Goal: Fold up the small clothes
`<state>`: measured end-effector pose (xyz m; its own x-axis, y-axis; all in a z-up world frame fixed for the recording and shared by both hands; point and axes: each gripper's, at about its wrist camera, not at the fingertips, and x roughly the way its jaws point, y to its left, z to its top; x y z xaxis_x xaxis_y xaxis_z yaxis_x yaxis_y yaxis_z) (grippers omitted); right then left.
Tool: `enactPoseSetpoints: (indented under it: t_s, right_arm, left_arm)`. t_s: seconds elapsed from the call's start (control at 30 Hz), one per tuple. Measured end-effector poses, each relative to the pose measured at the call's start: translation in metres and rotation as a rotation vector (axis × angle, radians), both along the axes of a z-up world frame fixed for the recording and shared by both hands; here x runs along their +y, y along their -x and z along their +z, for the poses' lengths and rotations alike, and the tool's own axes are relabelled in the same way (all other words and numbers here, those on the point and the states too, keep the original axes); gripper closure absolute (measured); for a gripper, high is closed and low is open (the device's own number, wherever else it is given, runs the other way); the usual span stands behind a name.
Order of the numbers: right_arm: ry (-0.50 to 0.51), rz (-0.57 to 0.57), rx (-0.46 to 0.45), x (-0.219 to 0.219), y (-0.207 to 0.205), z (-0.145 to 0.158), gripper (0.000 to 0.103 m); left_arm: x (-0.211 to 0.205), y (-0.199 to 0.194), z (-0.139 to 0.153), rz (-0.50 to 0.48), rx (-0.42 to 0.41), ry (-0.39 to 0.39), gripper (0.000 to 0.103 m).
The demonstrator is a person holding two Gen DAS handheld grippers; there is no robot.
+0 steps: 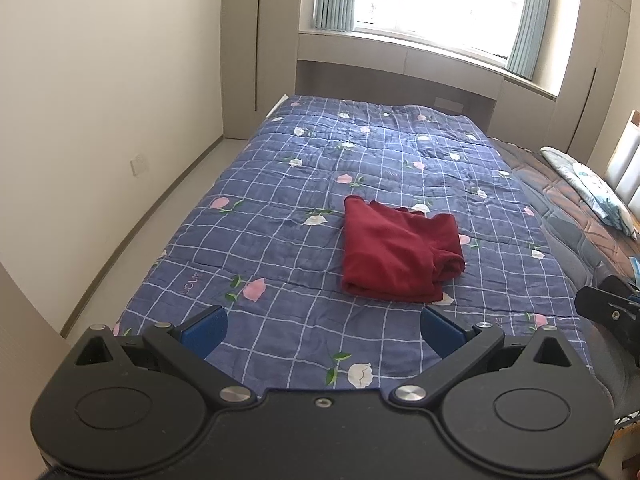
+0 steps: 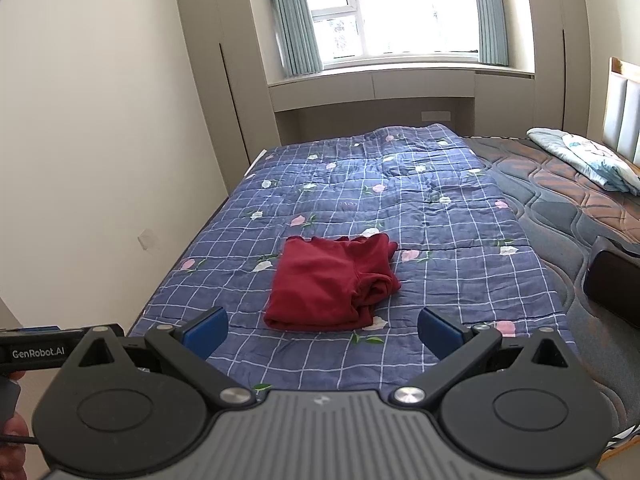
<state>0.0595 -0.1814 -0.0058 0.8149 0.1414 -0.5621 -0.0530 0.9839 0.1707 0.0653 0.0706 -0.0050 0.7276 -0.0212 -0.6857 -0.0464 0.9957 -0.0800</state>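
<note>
A dark red garment (image 1: 394, 254) lies folded into a rough rectangle on the blue checked floral quilt (image 1: 280, 184); its right side is bunched. It also shows in the right wrist view (image 2: 332, 284) on the quilt (image 2: 440, 240). My left gripper (image 1: 322, 330) is open and empty, held above the quilt's near end, short of the garment. My right gripper (image 2: 322, 330) is open and empty, also held back from the garment's near edge.
The bare quilted mattress (image 2: 568, 200) lies to the right with a pale pillow (image 2: 588, 160) by the headboard. A wall and floor strip run along the left. A window with blue-grey curtains (image 2: 292, 20) is at the far end. A dark object (image 2: 612, 284) sits at the right edge.
</note>
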Motion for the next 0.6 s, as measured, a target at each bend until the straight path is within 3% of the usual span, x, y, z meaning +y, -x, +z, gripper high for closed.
enactPoseSetpoints:
  t_s: [0.6]
  right_arm:
    - [0.03,-0.05,0.024,0.011,-0.013,-0.004,0.0]
  left_arm:
    - [0.006,-0.028,-0.009,-0.076,0.013,0.012,0.001]
